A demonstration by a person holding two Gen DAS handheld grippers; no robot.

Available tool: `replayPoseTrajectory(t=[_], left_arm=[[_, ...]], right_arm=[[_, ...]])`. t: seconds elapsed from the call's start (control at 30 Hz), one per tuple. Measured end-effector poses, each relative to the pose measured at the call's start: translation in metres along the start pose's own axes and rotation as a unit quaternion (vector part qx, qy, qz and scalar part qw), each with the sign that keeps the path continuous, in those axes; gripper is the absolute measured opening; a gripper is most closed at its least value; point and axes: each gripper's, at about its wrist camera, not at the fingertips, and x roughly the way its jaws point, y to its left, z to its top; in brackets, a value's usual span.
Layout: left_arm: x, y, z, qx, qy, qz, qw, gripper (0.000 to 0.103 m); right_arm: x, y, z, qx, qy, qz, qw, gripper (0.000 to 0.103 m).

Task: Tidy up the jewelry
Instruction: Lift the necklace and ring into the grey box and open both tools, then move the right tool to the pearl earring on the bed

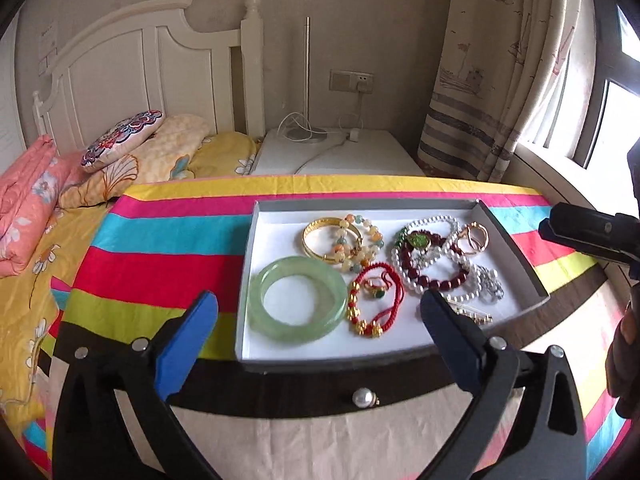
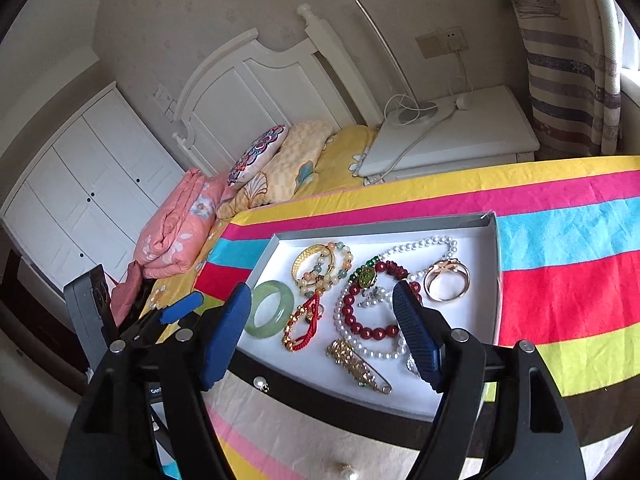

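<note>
Blue-padded left gripper (image 1: 316,320) and right gripper (image 2: 324,308), I've got both spread wide, gripping nothing; loose pearl (image 1: 363,397) on the striped cloth (image 1: 160,264) just below, glossy jade bangle (image 1: 297,297) beyond in the shallow tray (image 1: 516,248), beads farther back

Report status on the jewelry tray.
Both hand-held grippers open, empty. Jewelry piled in tray; pearl earring outside on cloth. Nothing in the way.

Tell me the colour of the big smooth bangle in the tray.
Pale translucent green. The bangle shows best in the left wrist view.
</note>
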Motion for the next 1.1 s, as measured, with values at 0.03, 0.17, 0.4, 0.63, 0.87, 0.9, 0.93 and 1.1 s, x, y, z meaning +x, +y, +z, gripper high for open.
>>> replayPoseTrajectory(t=[0.03, 0.17, 0.4, 0.63, 0.87, 0.9, 0.93, 1.1], left_arm=[[-0.005, 0.001, -0.008, 0.001, 0.002, -0.002, 1.0000, 0.100], [-0.021, 0.007, -0.038, -0.013, 0.017, -0.025, 0.9994, 0.100], [-0.036, 0.009, -0.084, -0.024, 0.054, -0.049, 0.9971, 0.100], [-0.033, 0.009, -0.097, -0.026, 0.072, -0.049, 0.9959, 0.100], [-0.027, 0.023, -0.097, -0.060, 0.087, -0.067, 0.9922, 0.100], [-0.027, 0.023, -0.097, -0.060, 0.086, -0.068, 0.9922, 0.100], [-0.028, 0.023, -0.098, -0.058, 0.085, -0.068, 0.9924, 0.100], [-0.027, 0.021, -0.096, -0.053, 0.083, -0.069, 0.9927, 0.100]], right_arm=[[-0.006, 0.001, -0.008, -0.008, -0.002, 0.000, 1.000, 0.073], [-0.024, 0.003, -0.042, -0.028, -0.003, -0.017, 0.999, 0.074], [-0.040, 0.002, -0.097, -0.039, 0.002, -0.064, 0.997, 0.081], [-0.034, 0.024, -0.131, -0.105, 0.035, -0.120, 0.987, 0.081], [-0.017, 0.029, -0.138, -0.132, 0.068, -0.152, 0.977, 0.058], [-0.016, 0.028, -0.137, -0.131, 0.070, -0.154, 0.977, 0.053], [-0.015, 0.028, -0.138, -0.132, 0.072, -0.157, 0.976, 0.050], [-0.005, 0.039, -0.141, -0.164, 0.090, -0.164, 0.969, 0.042]])
